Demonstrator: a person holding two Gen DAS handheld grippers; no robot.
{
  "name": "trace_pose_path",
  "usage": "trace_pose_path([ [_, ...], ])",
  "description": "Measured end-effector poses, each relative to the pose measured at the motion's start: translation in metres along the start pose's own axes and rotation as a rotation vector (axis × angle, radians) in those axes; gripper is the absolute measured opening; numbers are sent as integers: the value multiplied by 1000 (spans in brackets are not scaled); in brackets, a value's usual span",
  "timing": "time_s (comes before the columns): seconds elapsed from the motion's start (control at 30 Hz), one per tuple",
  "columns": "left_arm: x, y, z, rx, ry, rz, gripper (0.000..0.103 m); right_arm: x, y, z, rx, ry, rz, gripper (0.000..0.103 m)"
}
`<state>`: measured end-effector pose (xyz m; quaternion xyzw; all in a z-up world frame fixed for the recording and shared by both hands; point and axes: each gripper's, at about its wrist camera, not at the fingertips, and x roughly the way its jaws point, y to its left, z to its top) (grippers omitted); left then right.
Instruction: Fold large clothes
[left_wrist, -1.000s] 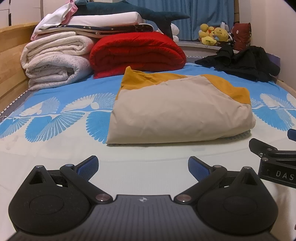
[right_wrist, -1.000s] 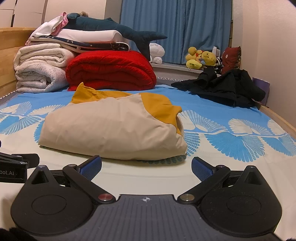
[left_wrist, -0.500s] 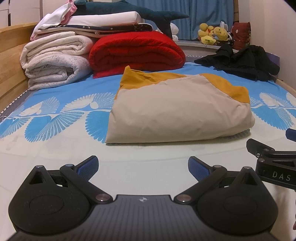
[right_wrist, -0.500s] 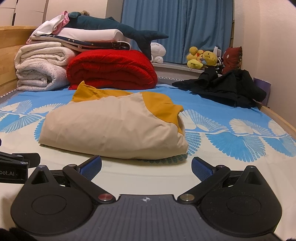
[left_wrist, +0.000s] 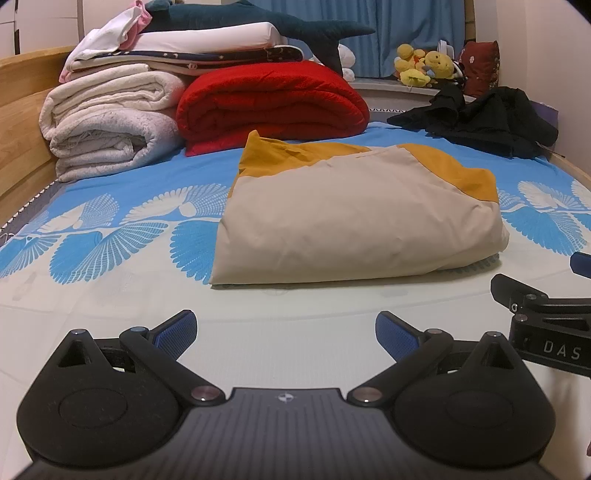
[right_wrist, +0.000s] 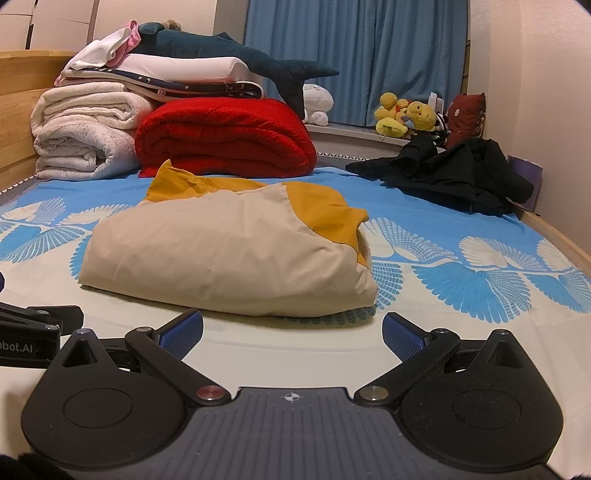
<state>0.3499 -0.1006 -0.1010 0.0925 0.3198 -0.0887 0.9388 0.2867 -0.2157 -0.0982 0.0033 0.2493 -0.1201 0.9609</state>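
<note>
A folded beige and mustard garment lies on the blue patterned bed sheet; it also shows in the right wrist view. My left gripper is open and empty, low over the sheet just in front of the garment's near edge. My right gripper is open and empty, in front of the garment's near right corner. The right gripper's body shows at the right edge of the left wrist view. The left gripper's body shows at the left edge of the right wrist view.
A red folded blanket and white folded blankets are stacked at the back left, with a plush shark on top. A black garment lies at the back right. Plush toys sit by the blue curtain. A wooden bed frame runs along the left.
Both grippers have drifted very slightly; the garment sits a touch lower in the right wrist view. Both stay open and the garment has not moved.
</note>
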Motion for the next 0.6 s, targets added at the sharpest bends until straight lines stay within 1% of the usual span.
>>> trace_pose_path([
  [0.6,-1,-4,-2,9,-5,5,103,0,0,0,0,2,5,102],
])
